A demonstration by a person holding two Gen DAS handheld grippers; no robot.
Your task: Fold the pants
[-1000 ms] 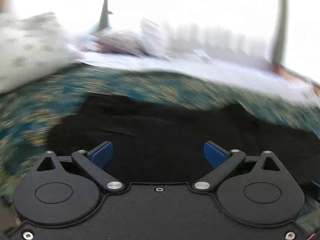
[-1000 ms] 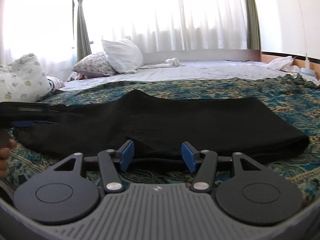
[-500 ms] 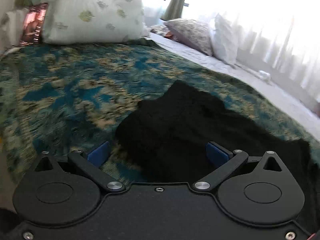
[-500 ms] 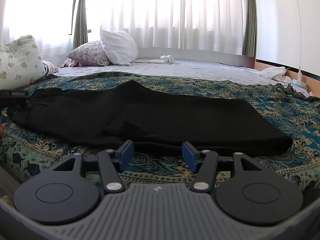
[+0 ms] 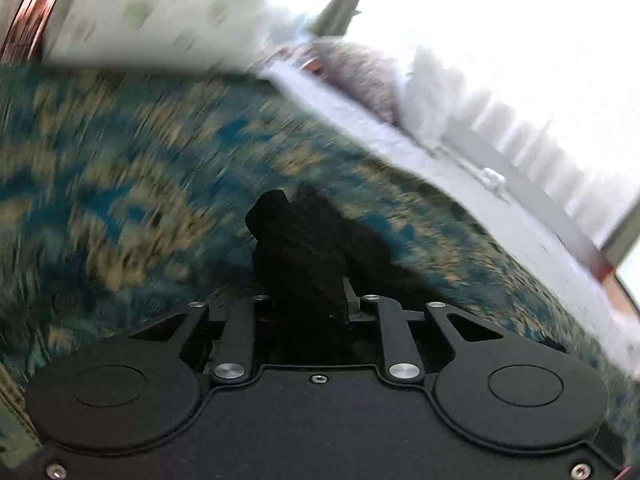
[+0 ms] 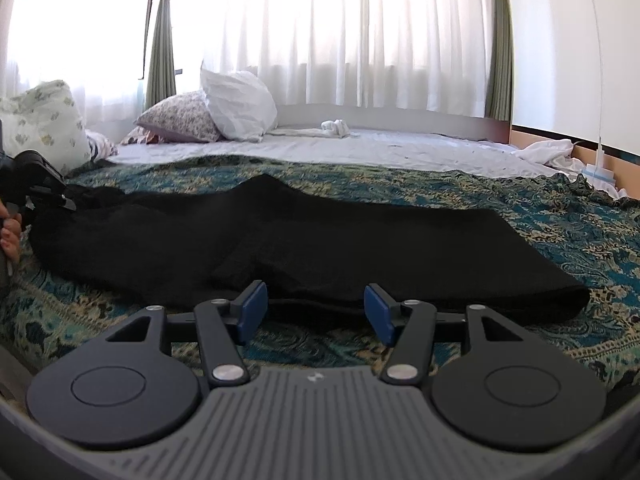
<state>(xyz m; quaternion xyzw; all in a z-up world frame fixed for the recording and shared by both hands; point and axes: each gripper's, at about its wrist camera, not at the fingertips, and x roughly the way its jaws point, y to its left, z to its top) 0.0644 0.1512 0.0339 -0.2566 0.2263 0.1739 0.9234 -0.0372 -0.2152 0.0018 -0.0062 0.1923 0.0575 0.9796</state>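
Left wrist view: left tool (image 5: 310, 300) closed on a bunch of the black pants (image 5: 304, 248), jaws just drawn together around the cloth, fabric standing up in a lump between them at lower centre of the frame. Right wrist view: pants (image 6: 320, 240) spread long across the patterned bed cover (image 6: 580, 216), from far left to lower right of the frame. Right tool (image 6: 312, 308) open, blue pads (image 6: 252, 308) just in front of the near edge of the pants, nothing between them. Left tool (image 6: 36, 184) seen at far left edge, at that end of the pants. Probably soft, light, limp cloth, not slippery, not fragile; sagging and wrinkling likely when lifted. Best taken at an edge or corner, one end in each tool.
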